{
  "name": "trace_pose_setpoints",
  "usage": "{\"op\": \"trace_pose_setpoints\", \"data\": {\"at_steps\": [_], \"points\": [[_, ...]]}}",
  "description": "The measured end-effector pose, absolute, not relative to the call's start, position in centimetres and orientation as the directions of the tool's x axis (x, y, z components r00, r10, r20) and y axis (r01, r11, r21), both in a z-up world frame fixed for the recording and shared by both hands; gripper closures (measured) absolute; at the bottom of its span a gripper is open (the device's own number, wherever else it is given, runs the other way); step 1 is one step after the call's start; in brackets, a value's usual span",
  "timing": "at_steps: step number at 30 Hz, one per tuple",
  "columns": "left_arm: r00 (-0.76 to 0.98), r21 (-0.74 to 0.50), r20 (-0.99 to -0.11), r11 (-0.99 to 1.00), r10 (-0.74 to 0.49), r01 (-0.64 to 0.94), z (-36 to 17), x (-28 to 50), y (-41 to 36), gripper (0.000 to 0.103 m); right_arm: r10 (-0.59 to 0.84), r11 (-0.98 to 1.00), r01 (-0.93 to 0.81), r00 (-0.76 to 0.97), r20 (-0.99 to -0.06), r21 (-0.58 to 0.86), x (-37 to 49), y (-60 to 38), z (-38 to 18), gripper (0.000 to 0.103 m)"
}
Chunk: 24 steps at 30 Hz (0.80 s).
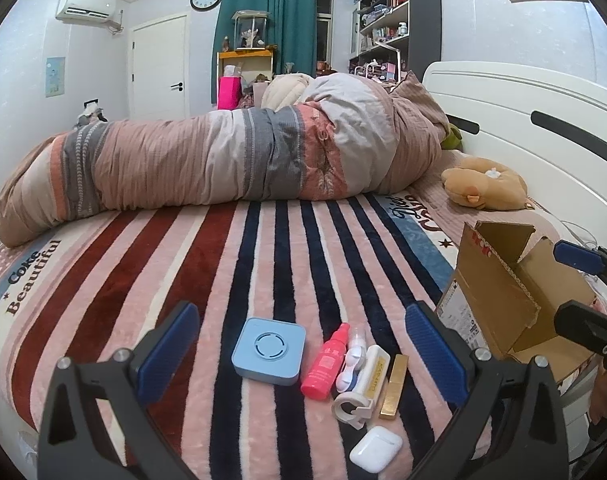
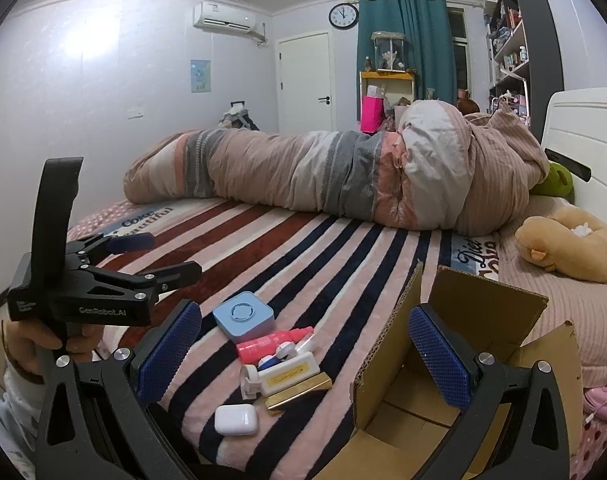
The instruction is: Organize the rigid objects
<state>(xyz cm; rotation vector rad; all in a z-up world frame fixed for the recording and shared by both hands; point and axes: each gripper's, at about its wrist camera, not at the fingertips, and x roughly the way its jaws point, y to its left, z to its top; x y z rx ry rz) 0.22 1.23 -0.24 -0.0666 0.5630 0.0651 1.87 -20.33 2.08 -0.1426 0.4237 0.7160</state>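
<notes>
Beside the open cardboard box on the striped bed, the rigid items lie in a cluster: the blue square device farthest from the box, then the pink bottle, the white squeezer and gold bar touching, with the earbud case nearest the camera. Both tools, left and right, are spread and carry nothing (the right hovers at the box's near wall). I judge the isolated blue device the easiest first pick: straddle its flat sides squarely.

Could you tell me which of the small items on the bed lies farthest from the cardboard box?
The blue square speaker: it sits at the far end of the cluster, beyond the pink bottle, away from the box.
</notes>
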Motion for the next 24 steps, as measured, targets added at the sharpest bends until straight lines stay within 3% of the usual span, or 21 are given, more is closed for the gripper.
{"op": "trace_pose_setpoints", "data": {"at_steps": [24], "points": [[0.848,-0.052,-0.529,0.995,0.043,-0.083,-0.09,0.09,1.66,0.000,0.604,0.741,-0.671,0.674,-0.426,-0.011,1.30,-19.67,2.12,0.000]]}}
